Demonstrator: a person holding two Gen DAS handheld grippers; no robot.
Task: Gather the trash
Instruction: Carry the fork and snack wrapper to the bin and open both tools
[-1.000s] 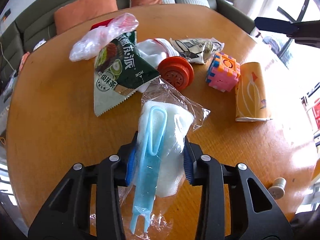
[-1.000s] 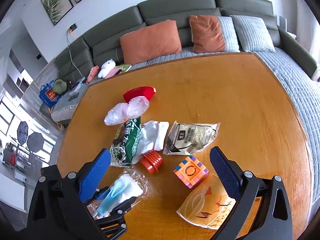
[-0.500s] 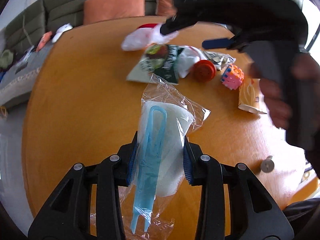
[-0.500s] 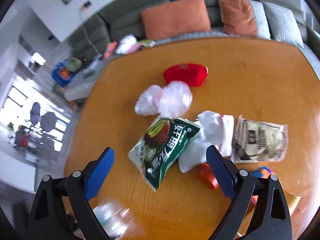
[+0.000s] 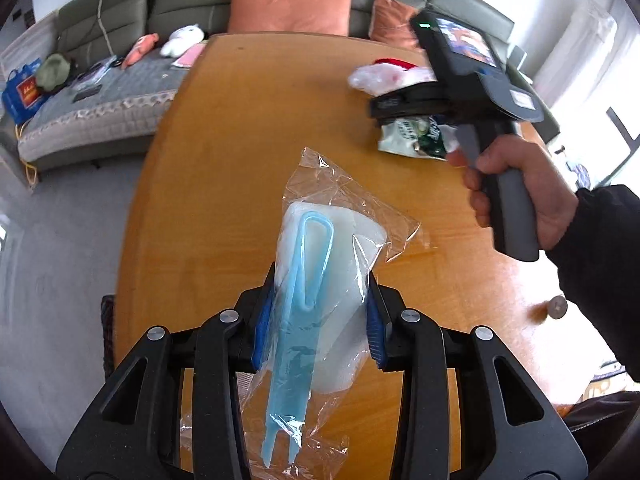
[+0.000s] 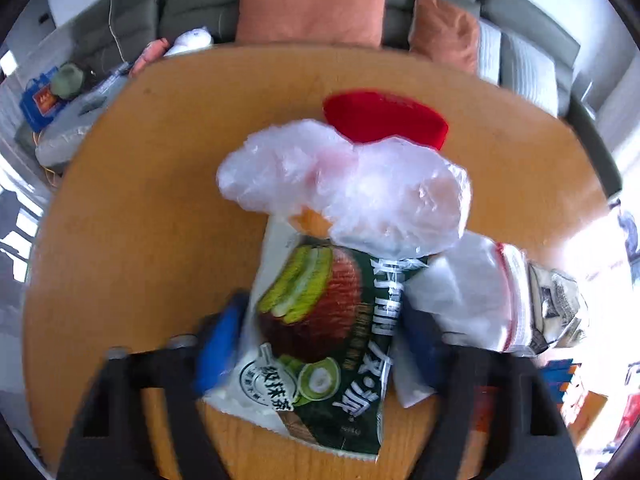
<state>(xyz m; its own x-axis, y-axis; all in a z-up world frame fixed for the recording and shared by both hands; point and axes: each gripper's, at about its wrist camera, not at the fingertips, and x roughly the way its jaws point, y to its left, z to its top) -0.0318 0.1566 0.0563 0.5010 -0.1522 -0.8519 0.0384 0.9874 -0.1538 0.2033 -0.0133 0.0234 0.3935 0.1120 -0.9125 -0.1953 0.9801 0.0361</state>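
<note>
My left gripper [image 5: 320, 300] is shut on a clear plastic packet [image 5: 340, 216] that holds a pale blue plastic tool [image 5: 308, 280] and a white pad, lifted above the wooden table [image 5: 224, 184]. The right gripper [image 6: 320, 340] points down over a green snack wrapper [image 6: 320, 320]. Its jaws are closing, with the wrapper lying between the blurred blue pads [image 6: 220, 344], which stand at the wrapper's edges. In the left wrist view a person's hand [image 5: 516, 184] holds that gripper over the same wrapper [image 5: 412, 138].
A crumpled clear bag [image 6: 348, 184] overlaps the wrapper's far end, and a red object [image 6: 384, 116] lies behind it. A white pouch with a red stripe [image 6: 468, 300] and a grey printed wrapper [image 6: 556, 308] lie to the right. A sofa with orange cushions [image 6: 312, 8] stands beyond the table.
The right gripper came down over the green wrapper and its jaws narrowed around it. The left gripper carried the clear packet leftward, away from the pile.
</note>
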